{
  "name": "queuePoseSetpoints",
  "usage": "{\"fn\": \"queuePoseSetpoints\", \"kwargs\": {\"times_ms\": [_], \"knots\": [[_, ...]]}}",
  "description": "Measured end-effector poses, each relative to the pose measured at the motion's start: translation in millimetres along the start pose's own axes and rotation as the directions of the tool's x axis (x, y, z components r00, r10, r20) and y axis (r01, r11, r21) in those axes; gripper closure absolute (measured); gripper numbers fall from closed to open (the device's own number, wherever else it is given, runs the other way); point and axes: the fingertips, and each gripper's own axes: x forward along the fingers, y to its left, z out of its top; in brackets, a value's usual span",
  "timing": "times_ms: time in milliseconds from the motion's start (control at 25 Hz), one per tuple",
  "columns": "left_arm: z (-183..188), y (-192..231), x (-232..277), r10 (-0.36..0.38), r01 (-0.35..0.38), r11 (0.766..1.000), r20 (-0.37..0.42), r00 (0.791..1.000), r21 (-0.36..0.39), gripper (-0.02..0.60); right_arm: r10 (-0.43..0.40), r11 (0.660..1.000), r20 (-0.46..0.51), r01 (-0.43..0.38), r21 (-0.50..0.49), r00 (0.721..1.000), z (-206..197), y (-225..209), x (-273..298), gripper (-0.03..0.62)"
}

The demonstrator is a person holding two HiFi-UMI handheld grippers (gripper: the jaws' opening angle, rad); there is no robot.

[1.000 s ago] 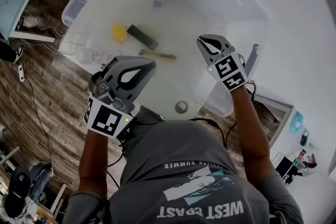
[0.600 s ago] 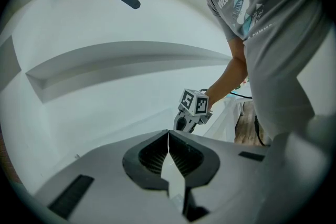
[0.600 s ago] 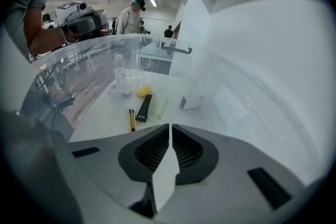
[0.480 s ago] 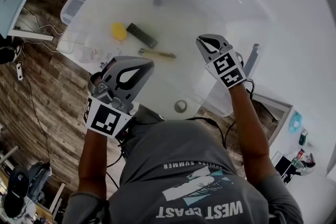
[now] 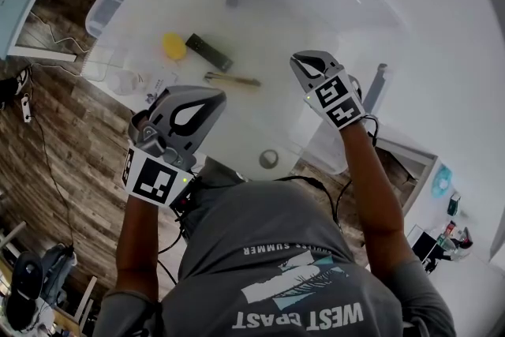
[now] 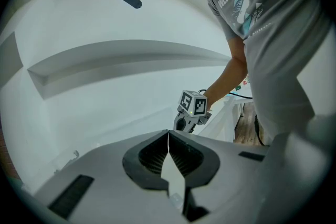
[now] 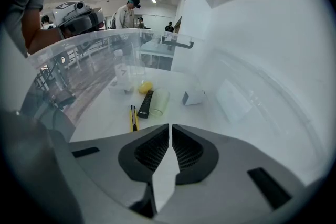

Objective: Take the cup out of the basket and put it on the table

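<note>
Right gripper closed, empty, cup ahead

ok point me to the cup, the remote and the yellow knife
cup (image 7: pixel 159 102), right gripper view, on its clear side wall
remote (image 7: pixel 146 104), right gripper view, middle of its black body
yellow knife (image 7: pixel 133 117), right gripper view, middle of its handle

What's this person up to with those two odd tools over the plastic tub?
A person holds a gripper in each hand at a clear tub on a white table. The left gripper and the right gripper are both shut and empty. The cup lies on its side in the tub beside a black remote, not yet picked up.
</note>
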Motion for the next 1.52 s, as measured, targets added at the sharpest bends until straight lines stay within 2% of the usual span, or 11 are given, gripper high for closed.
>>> {"fn": "queuePoseSetpoints", "kwargs": {"times_ms": [440,680,840,960,1120,1200,1520], "knots": [[-6.0,-4.5,-0.4,-0.010,0.010,1.000,-0.015,1.000,0.000,0.566,0.014,1.000,-0.038,-0.015,-0.005,0.999,-7.9,3.2,6.6,0.578],[-6.7,-8.0,0.0,-0.017,0.017,1.000,-0.008,1.000,-0.012,0.566,0.023,1.000,-0.076,-0.023,-0.001,0.997,-13.9,5.4,10.8,0.509],[-5.9,-8.5,-0.6,-0.013,0.013,1.000,0.002,1.000,-0.020,0.566,-0.060,0.998,-0.115,0.061,0.009,0.992,-19.8,-9.5,9.9,0.476],[-5.6,-7.3,-1.6,-0.004,0.005,0.999,0.016,1.000,-0.034,0.566,-0.130,0.990,-0.153,0.136,0.033,0.980,-24.9,-27.0,9.6,0.399],[-7.8,-5.9,-2.6,-0.018,0.019,0.999,0.004,1.000,-0.026,0.566,-0.128,0.984,-0.234,0.153,0.091,0.964,-42.5,-33.1,17.1,0.357],[-6.4,-4.3,-3.0,-0.005,0.006,0.999,0.024,1.000,-0.039,0.566,-0.129,0.979,-0.270,0.166,0.121,0.954,-50.9,-36.6,19.4,0.333],[-10.2,-1.3,-5.8,-0.011,0.013,0.999,0.030,0.999,-0.044,0.566,-0.150,0.953,-0.338,0.227,0.201,0.929,-70.9,-61.2,27.9,0.327]]}}
